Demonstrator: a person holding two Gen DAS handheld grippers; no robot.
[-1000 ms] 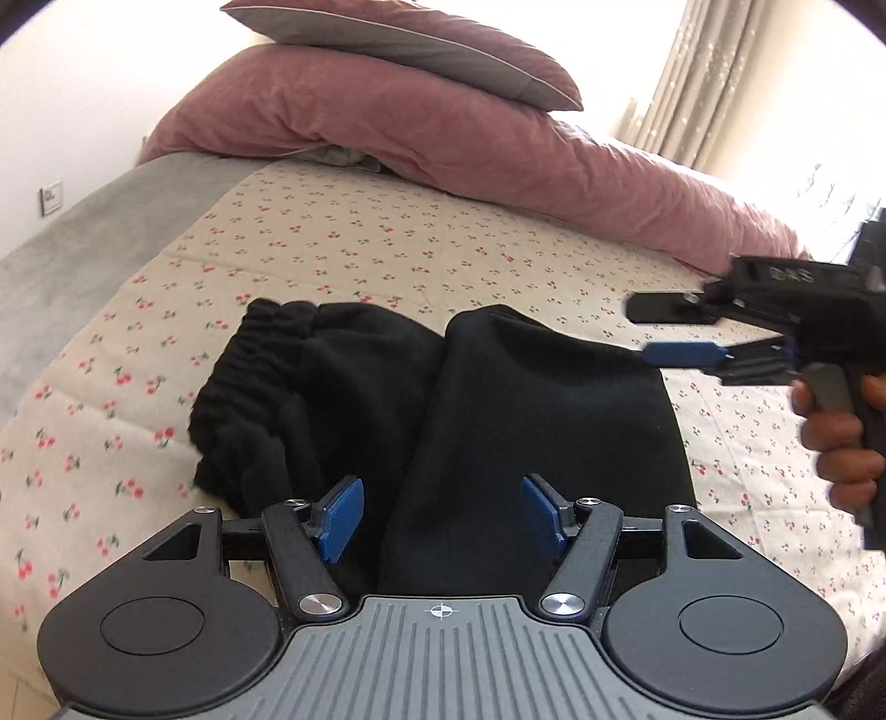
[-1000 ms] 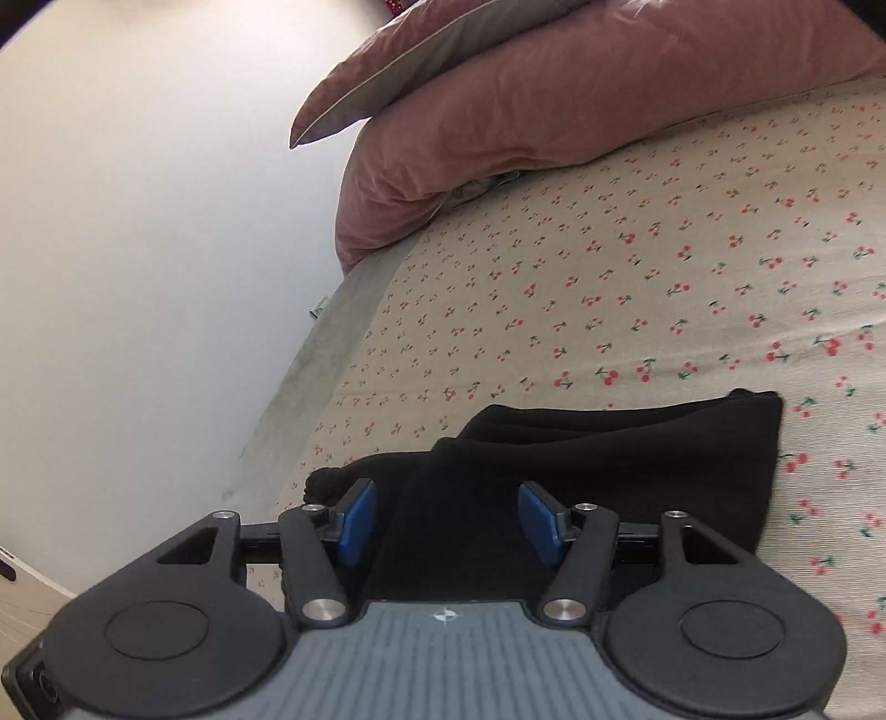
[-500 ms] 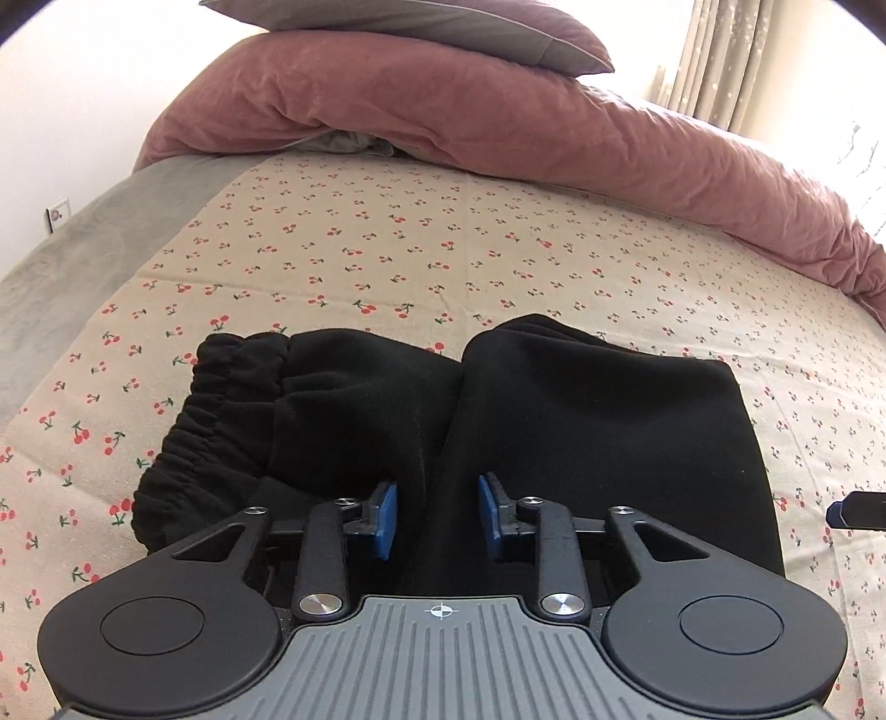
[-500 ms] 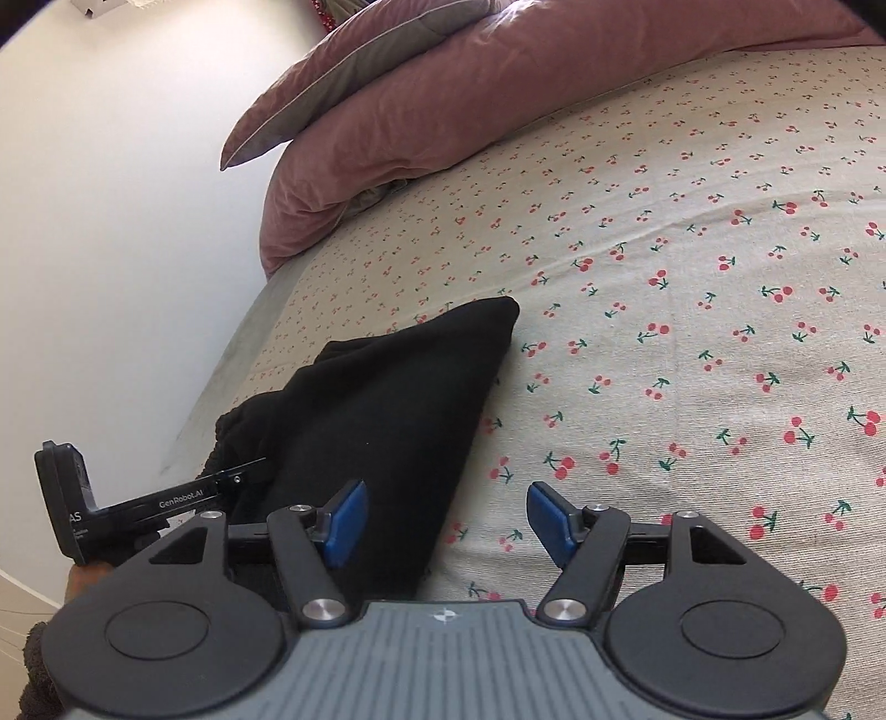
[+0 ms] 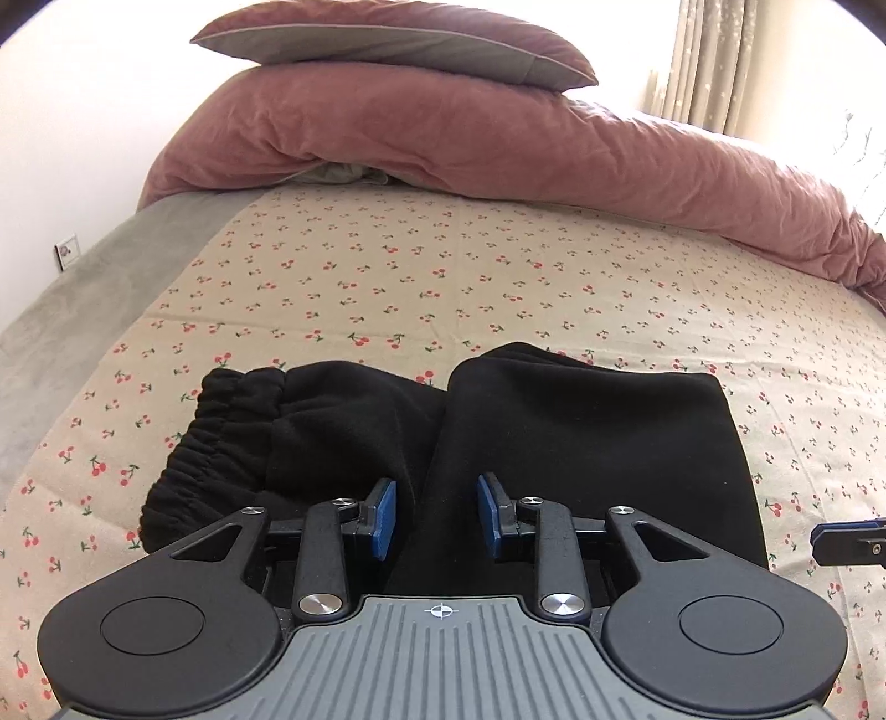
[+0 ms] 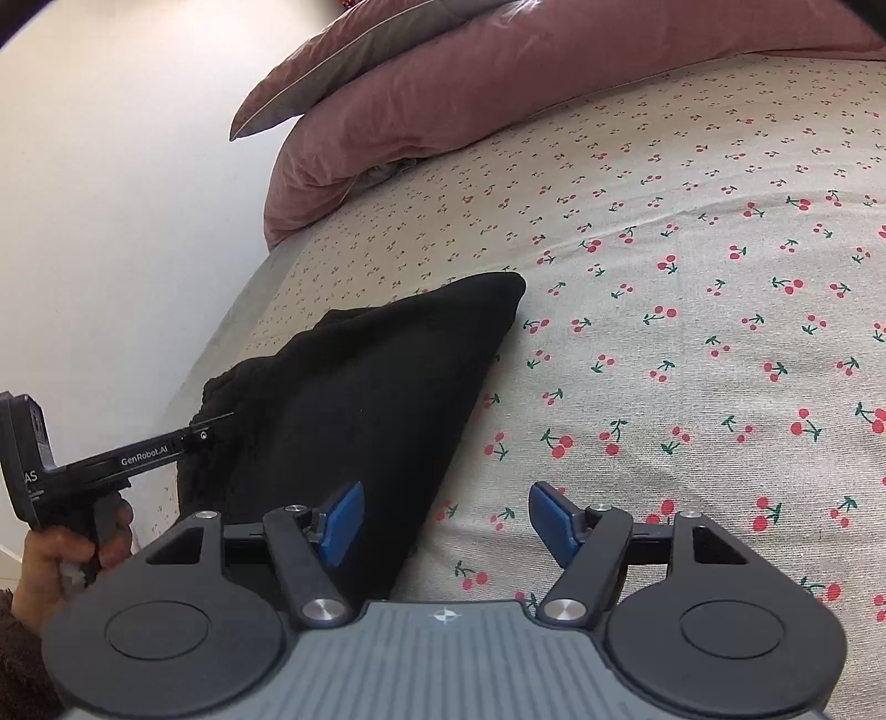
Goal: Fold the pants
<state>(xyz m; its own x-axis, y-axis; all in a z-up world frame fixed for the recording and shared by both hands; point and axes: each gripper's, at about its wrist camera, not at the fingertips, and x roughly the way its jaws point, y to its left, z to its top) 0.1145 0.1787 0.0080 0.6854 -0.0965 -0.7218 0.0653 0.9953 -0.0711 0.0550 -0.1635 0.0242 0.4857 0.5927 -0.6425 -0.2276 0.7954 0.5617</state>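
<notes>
Black sweatpants lie folded near the bed's front edge. Left gripper half-open, right gripper wide — both empty; pinch both layers squarely.

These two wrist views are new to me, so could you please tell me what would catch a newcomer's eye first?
First, the black pants, folded on the cherry-print sheet just ahead of the left gripper, elastic waistband at the left. Behind lies a heaped pink duvet with a pillow on top. The right gripper hangs open over the pants' right edge.
</notes>
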